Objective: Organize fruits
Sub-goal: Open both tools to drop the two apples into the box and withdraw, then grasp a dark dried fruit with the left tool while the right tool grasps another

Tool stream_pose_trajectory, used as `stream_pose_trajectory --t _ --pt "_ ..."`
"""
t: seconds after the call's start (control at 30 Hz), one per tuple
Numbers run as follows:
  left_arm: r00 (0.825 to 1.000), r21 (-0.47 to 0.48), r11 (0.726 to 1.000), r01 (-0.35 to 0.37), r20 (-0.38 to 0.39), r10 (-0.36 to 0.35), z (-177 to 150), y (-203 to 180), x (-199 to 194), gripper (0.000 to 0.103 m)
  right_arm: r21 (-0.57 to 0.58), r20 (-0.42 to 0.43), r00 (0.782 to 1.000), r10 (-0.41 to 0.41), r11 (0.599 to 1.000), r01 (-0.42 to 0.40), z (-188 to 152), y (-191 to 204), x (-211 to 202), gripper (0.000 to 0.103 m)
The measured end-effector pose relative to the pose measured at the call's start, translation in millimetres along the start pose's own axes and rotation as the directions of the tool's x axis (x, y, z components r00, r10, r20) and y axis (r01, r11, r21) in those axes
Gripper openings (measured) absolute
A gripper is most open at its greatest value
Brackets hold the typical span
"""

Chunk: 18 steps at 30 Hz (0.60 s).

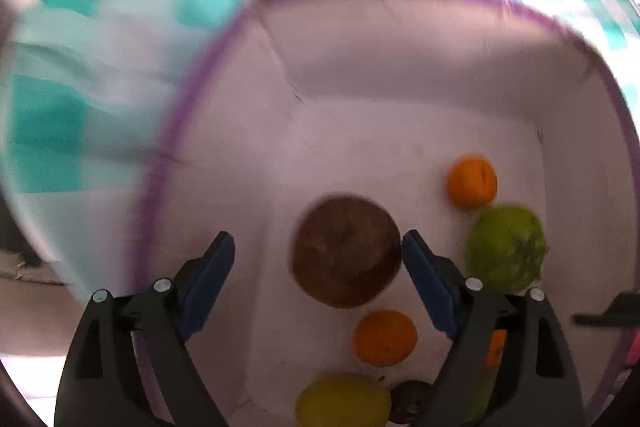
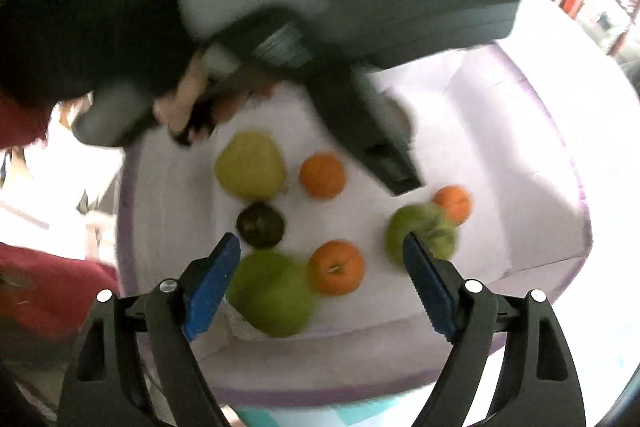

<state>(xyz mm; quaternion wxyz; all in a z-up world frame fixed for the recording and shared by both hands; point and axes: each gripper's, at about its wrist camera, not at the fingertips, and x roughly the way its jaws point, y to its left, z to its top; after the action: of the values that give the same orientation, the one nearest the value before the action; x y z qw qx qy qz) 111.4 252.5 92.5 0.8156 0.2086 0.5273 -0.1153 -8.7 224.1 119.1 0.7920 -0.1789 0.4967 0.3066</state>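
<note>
Left gripper (image 1: 318, 259) hangs with jaws spread wide over the brown coconut (image 1: 346, 251), which lies on the floor of the white purple-rimmed bin (image 1: 420, 67). Right gripper (image 2: 321, 259), also spread, hovers above oranges (image 2: 337, 267) and green fruit (image 2: 270, 293) in that bin.

Left wrist view: motion blur smears the checked cloth (image 1: 80, 75) from 9 to 11 o'clock. The yellow fruit (image 1: 342, 403) is clipped by the frame edge at 6, the dark fruit (image 1: 410, 401) beside it half hidden behind the right finger (image 1: 430, 283). An orange sliver (image 1: 496, 347) shows behind that finger's frame — can't tell what it is. Right wrist view: the left gripper's body (image 2: 340, 11) is blurred and covers the bin's (image 2: 520, 131) far side at 12; the brown fruit is not visible. The green fruit (image 2: 424, 231) at 3 is smeared — shape unclear.
</note>
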Motion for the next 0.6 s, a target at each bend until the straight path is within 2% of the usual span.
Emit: stream_pose_trajectory --t 0.07,0.13,0.17,0.23,0.3,0.33,0.37,0.4,0.47,0.5,0.53,0.6 --pt "0.995 -0.075 0.996 -0.058 0.079 0.064 2 4 -27 0.086 0.056 0.108 0.994 0.010 0.998 -0.017 -9 -23 -33 0.081" --pt "0.969 -0.197 0.975 -0.105 0.198 0.145 4 4 -74 0.091 0.111 0.200 0.980 0.015 0.993 -0.038 -22 -46 -63 0.085" --pt "0.950 -0.255 0.959 -0.122 0.250 0.187 5 2 -97 0.102 0.144 0.241 0.970 0.011 0.988 -0.047 -31 -56 -79 0.087" --pt "0.892 -0.396 0.906 -0.148 0.342 0.295 2 -7 -148 0.101 0.219 0.307 0.951 -0.024 0.975 -0.046 -56 -92 -111 0.087" --pt "0.850 -0.491 0.861 -0.135 0.389 0.355 -2 -26 -185 0.101 0.290 0.354 0.933 -0.056 0.956 -0.053 -84 -124 -136 0.087" --pt "0.841 -0.514 0.849 -0.125 0.400 0.365 -3 -39 -196 0.101 0.321 0.367 0.927 -0.070 0.945 -0.056 -99 -136 -145 0.087" --pt "0.839 -0.530 0.841 -0.109 0.404 0.364 -4 -58 -205 0.101 0.346 0.372 0.925 -0.079 0.936 -0.060 -112 -149 -152 0.087" --pt "0.846 -0.531 0.841 -0.100 0.399 0.353 -7 -68 -207 0.101 0.370 0.366 0.927 -0.084 0.927 -0.062 -129 -162 -156 0.087" --pt "0.888 -0.530 0.844 -0.080 0.346 0.302 -14 -91 -210 0.101 0.394 0.342 0.936 -0.089 0.917 -0.057 -153 -182 -159 0.087" --pt "0.918 -0.529 0.846 -0.062 0.303 0.257 -16 -109 -203 0.101 0.405 0.328 0.940 -0.089 0.913 -0.055 -168 -189 -160 0.087" --pt "0.934 -0.526 0.849 -0.049 0.278 0.226 -18 -128 -198 0.101 0.413 0.322 0.943 -0.082 0.909 -0.062 -185 -195 -161 0.087" --pt "0.947 -0.502 0.864 -0.037 0.259 0.191 -19 -163 -192 0.101 0.418 0.319 0.945 -0.076 0.906 -0.068 -209 -199 -164 0.087"
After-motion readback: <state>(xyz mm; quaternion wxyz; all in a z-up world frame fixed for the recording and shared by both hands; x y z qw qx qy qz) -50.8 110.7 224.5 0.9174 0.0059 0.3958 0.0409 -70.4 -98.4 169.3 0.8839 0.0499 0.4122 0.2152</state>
